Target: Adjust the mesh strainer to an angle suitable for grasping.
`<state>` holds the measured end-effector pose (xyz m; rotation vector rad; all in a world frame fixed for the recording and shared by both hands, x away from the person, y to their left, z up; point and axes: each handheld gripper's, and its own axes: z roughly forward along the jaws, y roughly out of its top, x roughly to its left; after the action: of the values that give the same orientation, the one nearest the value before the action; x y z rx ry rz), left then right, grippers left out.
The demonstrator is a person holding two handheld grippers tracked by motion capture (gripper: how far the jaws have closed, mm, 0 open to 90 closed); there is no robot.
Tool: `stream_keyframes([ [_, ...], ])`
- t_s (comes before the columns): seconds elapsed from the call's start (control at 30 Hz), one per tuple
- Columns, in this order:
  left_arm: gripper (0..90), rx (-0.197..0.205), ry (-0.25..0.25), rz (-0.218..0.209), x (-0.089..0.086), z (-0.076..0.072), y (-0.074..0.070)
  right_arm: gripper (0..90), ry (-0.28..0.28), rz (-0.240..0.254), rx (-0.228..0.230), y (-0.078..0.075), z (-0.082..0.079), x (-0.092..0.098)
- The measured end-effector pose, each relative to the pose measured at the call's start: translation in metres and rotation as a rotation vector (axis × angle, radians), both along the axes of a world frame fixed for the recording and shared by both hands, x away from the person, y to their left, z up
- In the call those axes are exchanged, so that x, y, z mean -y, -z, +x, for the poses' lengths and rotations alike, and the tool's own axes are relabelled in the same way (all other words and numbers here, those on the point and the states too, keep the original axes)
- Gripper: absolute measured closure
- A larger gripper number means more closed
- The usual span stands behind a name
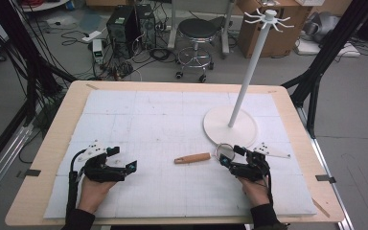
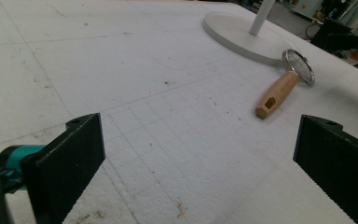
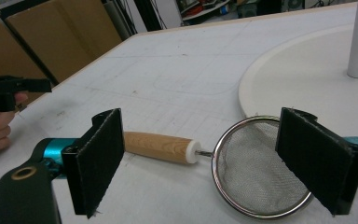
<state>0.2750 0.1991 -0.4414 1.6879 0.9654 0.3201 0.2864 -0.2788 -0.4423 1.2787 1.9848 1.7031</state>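
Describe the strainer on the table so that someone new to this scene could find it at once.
Start at the white stand with its round base on the table's right half. Just in front of that base lies the strainer, beside the open right gripper. It is the one thing with a wooden handle and a round metal mesh bowl.

Your left tongs (image 1: 133,165) sit low at the near left, jaws spread wide and pointing right. Your right tongs (image 1: 229,157) sit low at the near right, jaws wide apart and aimed up-left. Both forearms enter from the bottom edge.

Tan-handled strainer (image 3: 242,170), white stand (image 1: 231,125)
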Motion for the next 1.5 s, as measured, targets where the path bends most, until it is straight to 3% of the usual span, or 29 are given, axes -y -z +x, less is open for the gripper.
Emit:
stream_keyframes([
  [0.47, 2.7, 0.001, -0.012, -0.007, -0.004, -0.002, 0.0, 16.2, -0.002, 0.001, 0.005, -0.001, 0.001, -0.003],
  [0.63, 2.7, 0.004, -0.013, -0.001, -0.004, -0.003, 0.0, 44.6, 0.004, 0.01, 0.012, -0.002, 0.001, -0.002],
  [0.8, 2.6, 0.006, -0.007, -0.002, -0.004, -0.003, 0.0, 51.0, -0.019, -0.018, 0.024, -0.003, 0.0, -0.007],
  [0.97, 2.7, 0.01, -0.004, 0.0, -0.003, -0.003, 0.0, 56.2, -0.034, -0.014, 0.022, -0.004, -0.001, -0.011],
  [1.37, 2.7, 0.017, 0.013, 0.004, -0.001, -0.004, 0.0, 70.7, -0.049, 0.037, -0.031, -0.003, 0.003, -0.009],
  [1.5, 2.6, 0.02, 0.013, 0.0, -0.002, -0.005, -0.001, 80.4, -0.048, 0.056, -0.075, -0.001, 0.006, -0.009],
])
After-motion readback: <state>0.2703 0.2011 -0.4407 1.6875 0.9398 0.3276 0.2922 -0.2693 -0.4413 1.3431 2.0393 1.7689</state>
